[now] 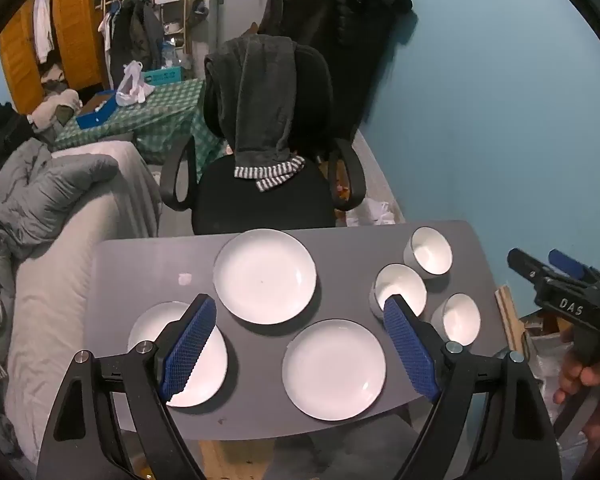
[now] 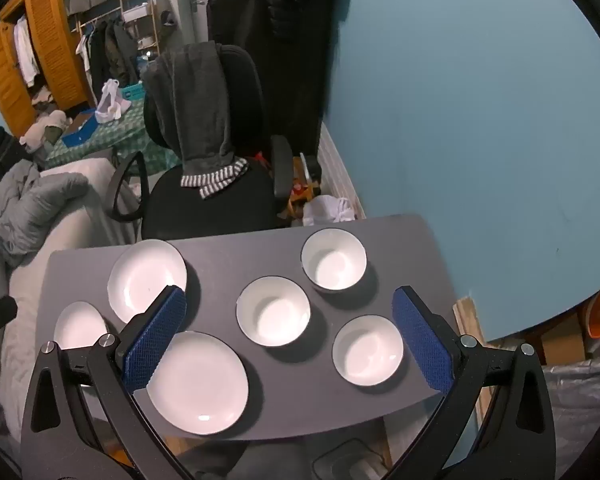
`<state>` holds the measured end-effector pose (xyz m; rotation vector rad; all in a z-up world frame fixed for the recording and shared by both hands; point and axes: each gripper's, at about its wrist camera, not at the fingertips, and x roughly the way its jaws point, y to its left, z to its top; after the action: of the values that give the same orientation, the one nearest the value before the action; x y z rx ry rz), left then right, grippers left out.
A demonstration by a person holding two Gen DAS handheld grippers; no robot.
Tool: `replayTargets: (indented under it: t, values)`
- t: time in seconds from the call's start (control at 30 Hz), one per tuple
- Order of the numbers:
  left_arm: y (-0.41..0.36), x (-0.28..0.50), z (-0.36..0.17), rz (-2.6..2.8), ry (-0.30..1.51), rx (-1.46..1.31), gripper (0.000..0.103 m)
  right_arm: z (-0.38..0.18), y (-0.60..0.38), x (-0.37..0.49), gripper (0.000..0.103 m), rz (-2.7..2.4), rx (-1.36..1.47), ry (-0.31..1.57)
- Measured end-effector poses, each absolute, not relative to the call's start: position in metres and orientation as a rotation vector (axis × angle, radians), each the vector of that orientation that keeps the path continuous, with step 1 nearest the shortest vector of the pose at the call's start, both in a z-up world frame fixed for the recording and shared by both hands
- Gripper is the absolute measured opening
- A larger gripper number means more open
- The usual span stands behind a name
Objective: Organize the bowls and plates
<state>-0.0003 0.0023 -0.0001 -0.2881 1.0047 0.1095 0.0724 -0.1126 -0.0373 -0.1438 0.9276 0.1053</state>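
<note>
I hold both grippers fully spread and empty above the surface (image 2: 220,256). Three bowls (image 2: 273,311) lie between the right gripper (image 2: 290,334) fingers; three plates (image 1: 334,369) lie between and beneath the left gripper (image 1: 300,344) fingers.

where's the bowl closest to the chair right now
In the right wrist view, that white bowl sits at the table's far right corner, just beyond the other two bowls.

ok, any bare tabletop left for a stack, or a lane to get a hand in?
Bare grey table at the far left corner, bordered by the far plate and the left plate. A narrower lane runs between the far plate and the middle bowl. The three bowls crowd the right side.
</note>
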Motion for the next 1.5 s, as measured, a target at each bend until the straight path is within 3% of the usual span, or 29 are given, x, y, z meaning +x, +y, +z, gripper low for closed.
replayTargets:
  t: [1.5]
  values:
    - [0.017, -0.001, -0.005, 0.104, 1.007, -0.312, 0.087, -0.047, -0.095, 0.069, 0.101, 0.111, -0.145, 0.94]
